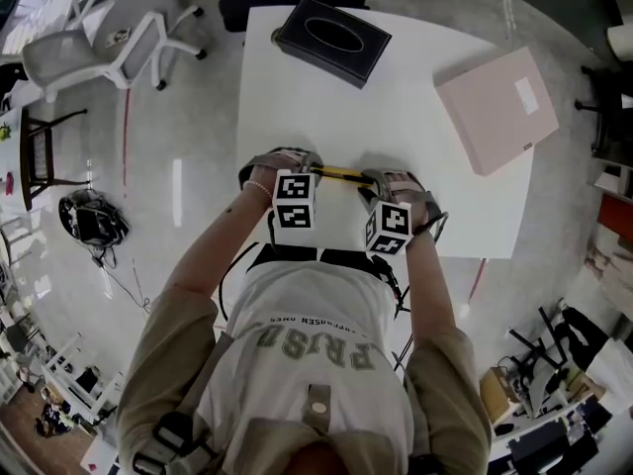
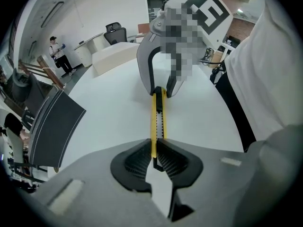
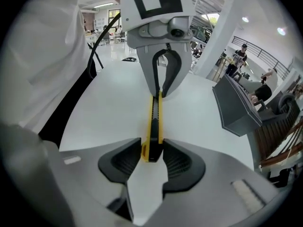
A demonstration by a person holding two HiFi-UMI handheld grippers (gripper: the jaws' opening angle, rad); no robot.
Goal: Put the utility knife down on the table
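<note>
A yellow and black utility knife (image 1: 341, 174) is held level between both grippers, just over the near part of the white table (image 1: 396, 117). My left gripper (image 1: 316, 172) is shut on its thin end; in the left gripper view the ribbed pads (image 2: 138, 161) pinch the knife (image 2: 158, 119). My right gripper (image 1: 369, 182) is shut on the thicker end, and in the right gripper view the knife (image 3: 154, 119) sits between that gripper's jaws (image 3: 152, 153), with both pads against its sides. The two grippers face each other and point steeply down.
A black tissue box (image 1: 332, 40) stands at the table's far edge. A flat pink box (image 1: 497, 107) lies at the right. A grey office chair (image 1: 109, 33) stands on the floor to the left. The table's near edge runs just under the grippers.
</note>
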